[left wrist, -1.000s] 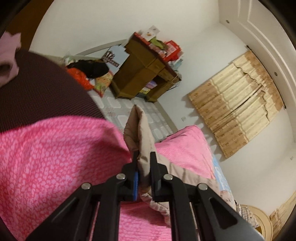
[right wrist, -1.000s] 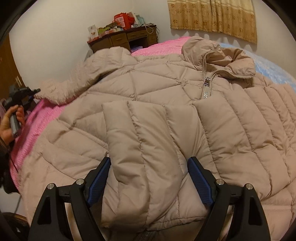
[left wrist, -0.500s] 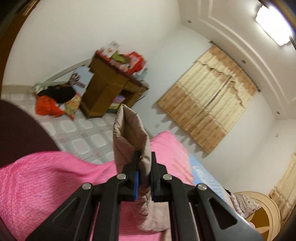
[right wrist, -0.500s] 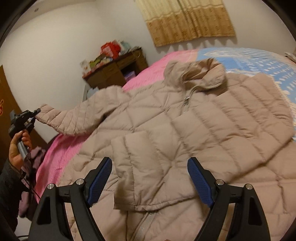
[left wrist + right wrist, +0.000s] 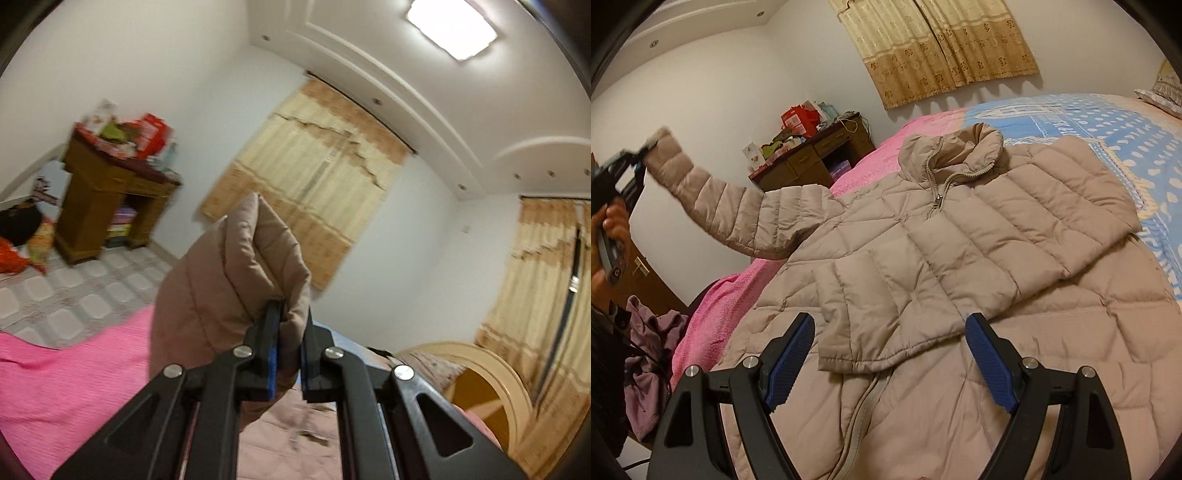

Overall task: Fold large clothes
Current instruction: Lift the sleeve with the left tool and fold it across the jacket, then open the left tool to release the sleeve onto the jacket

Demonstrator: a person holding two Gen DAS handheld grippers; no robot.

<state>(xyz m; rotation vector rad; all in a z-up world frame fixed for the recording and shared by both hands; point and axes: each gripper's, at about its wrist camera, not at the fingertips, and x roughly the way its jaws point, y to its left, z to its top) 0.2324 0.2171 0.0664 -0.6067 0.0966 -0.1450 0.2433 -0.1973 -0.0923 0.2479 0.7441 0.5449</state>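
A purple garment (image 5: 650, 339) lies heaped at far left. The left gripper (image 5: 290, 325) is clamped on the sleeve (image 5: 735, 218) cuff, stretching it leftward. The jacket (image 5: 960, 240) lies on the bed (image 5: 1089, 122), collar pointing away. The right gripper (image 5: 890, 354) hovers wide apart, empty.

Left gripper (image 5: 287, 332) clamped tight on a sleeve cuff (image 5: 236, 266), held up level by a hand (image 5: 611, 229); right gripper (image 5: 888, 365) tilted downward, jaws spread wide, gripping nothing.
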